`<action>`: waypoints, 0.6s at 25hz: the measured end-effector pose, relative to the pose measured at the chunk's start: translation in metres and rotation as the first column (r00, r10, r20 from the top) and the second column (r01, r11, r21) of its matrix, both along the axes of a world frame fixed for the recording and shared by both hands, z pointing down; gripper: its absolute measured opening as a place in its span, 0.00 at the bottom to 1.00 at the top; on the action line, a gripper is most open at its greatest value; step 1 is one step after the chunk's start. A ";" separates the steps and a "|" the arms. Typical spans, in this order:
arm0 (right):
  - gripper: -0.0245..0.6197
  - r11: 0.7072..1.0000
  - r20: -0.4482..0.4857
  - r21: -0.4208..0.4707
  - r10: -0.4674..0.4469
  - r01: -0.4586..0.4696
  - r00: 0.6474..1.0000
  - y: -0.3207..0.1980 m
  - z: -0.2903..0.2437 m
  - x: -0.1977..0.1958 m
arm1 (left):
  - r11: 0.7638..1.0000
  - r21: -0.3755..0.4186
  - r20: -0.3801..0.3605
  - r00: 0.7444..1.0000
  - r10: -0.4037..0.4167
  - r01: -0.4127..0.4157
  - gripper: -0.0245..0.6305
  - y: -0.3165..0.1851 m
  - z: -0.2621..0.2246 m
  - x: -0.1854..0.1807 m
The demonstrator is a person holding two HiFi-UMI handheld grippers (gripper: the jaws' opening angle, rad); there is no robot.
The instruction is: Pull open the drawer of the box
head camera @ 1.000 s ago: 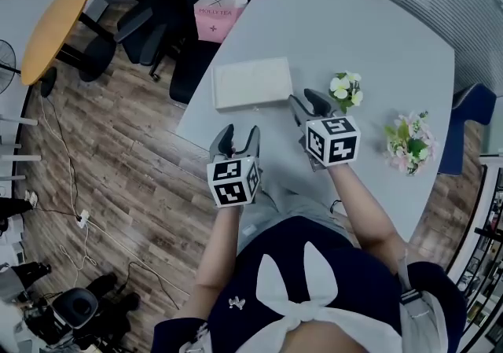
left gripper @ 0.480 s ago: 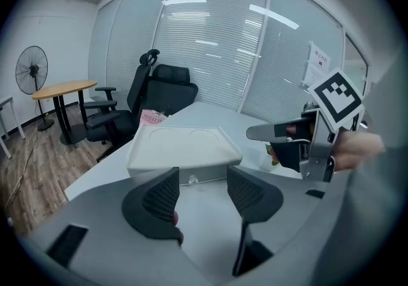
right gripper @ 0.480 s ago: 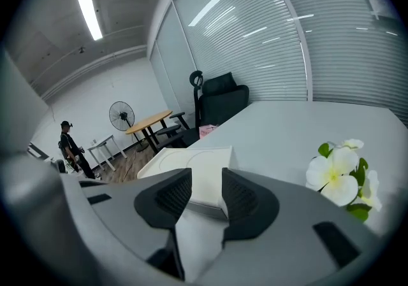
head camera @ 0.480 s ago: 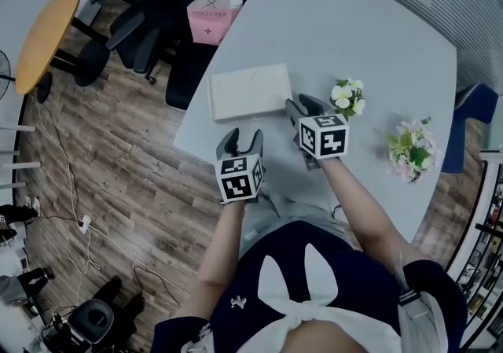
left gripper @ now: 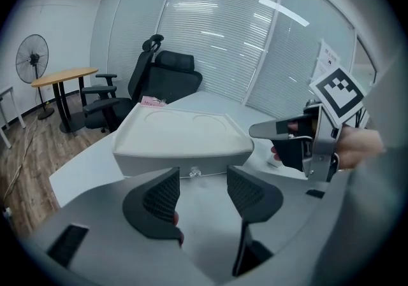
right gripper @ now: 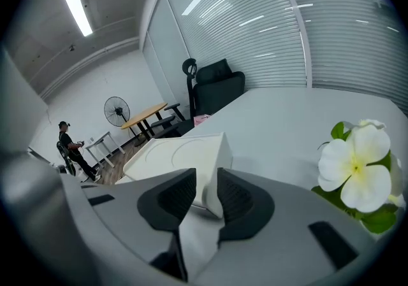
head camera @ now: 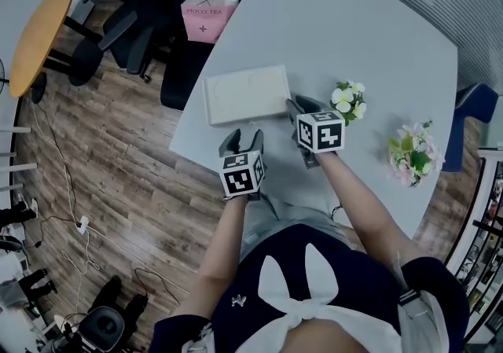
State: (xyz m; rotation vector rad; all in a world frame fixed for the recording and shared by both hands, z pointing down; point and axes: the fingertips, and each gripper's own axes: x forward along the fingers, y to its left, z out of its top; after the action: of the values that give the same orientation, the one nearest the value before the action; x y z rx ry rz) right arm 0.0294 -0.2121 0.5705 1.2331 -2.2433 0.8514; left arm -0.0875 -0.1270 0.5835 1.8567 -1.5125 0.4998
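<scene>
The white box [head camera: 245, 94] lies flat on the grey table [head camera: 369, 37]. Its drawer front faces me, with a small clear knob [left gripper: 194, 172] at the middle. My left gripper [head camera: 240, 139] hovers just before that front, open and empty, and the knob shows in the gap between its fingers [left gripper: 156, 199]. My right gripper [head camera: 297, 105] is at the box's right front corner. Its jaws are closing, and the corner of the box [right gripper: 191, 157] stands between the pads [right gripper: 237, 197]; I see no firm press.
A white flower sprig [head camera: 348, 98] lies just right of my right gripper, and another bunch [head camera: 412, 151] sits farther right. Behind the box are black office chairs with a pink bag [head camera: 207, 12]. A round wooden table [head camera: 39, 25] stands at far left. The table edge runs close under my left gripper.
My right gripper has moved in onto the box's right front corner and its jaws have narrowed. My left gripper has edged a little closer to the drawer front.
</scene>
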 end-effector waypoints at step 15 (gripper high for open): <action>0.15 0.999 0.026 -0.037 -0.017 0.018 1.000 0.000 0.020 -0.006 | 0.998 -0.068 -0.021 1.000 0.000 -0.001 0.40 -0.011 0.033 0.004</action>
State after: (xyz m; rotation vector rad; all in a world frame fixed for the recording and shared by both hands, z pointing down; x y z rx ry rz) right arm 0.0237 -0.2124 0.5904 1.1902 -2.2448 0.9031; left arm -0.0830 -0.1385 0.6165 1.8043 -1.4637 0.5247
